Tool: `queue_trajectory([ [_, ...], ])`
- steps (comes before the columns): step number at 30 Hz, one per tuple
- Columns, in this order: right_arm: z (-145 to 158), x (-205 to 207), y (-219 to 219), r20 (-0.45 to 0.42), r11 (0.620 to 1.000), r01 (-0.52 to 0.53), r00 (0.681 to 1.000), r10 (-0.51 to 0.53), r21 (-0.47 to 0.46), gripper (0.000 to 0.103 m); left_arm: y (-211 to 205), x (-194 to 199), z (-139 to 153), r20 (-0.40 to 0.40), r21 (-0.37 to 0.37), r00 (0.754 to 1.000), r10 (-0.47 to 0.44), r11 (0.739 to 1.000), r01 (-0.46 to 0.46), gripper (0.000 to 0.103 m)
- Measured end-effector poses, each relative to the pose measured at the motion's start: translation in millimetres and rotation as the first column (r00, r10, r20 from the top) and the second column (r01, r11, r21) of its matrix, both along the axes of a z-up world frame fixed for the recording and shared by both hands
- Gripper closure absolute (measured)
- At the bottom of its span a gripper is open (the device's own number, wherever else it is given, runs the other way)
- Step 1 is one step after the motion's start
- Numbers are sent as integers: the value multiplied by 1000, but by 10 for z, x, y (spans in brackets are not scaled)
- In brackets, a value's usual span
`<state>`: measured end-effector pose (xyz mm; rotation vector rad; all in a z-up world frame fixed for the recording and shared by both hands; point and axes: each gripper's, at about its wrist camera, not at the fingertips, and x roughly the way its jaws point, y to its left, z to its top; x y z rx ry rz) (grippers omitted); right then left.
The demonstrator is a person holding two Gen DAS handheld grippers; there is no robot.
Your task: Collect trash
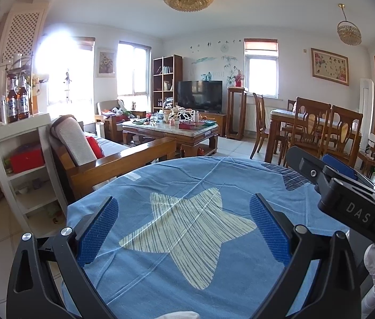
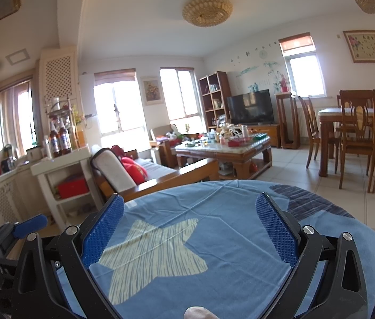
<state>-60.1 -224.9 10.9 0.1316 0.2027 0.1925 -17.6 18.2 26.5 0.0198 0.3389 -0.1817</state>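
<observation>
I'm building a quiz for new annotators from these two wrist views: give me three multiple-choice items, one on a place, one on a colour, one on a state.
1. Where do the two brown bottles stand?
A. On top of the white shelf unit
B. On the dining table
C. On the floor

2. What colour is the cloth under both grippers?
A. Red
B. Blue with pale star shapes
C. Plain white

3. How is the left gripper?
A. Shut on a bottle
B. Shut on nothing
C. Open, holding nothing

Answers:
1 A: the bottles sit on the shelf unit's top, beside the sofa.
2 B: blue cloth fills the foreground.
3 C: its fingers stand wide apart, only cloth between.
</observation>
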Motion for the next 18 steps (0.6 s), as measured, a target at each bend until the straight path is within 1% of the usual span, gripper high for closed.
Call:
queue_trajectory([
  [7, 4, 24, -4, -1, 1000, 1, 1000, -1, 1, 5, -12, -22, -2, 16, 5, 1000, -8, 1000, 8, 5],
  [11, 7, 27, -6, -2, 1000, 1, 1000, -1, 1, 5, 5, 8, -10, 0, -5, 1000, -11, 1000, 11, 5],
  [18, 11, 30, -6, -2, 1000, 2, 1000, -2, 2, 5, 20, 20, -12, -4, -13, 1000, -6, 1000, 6, 5],
])
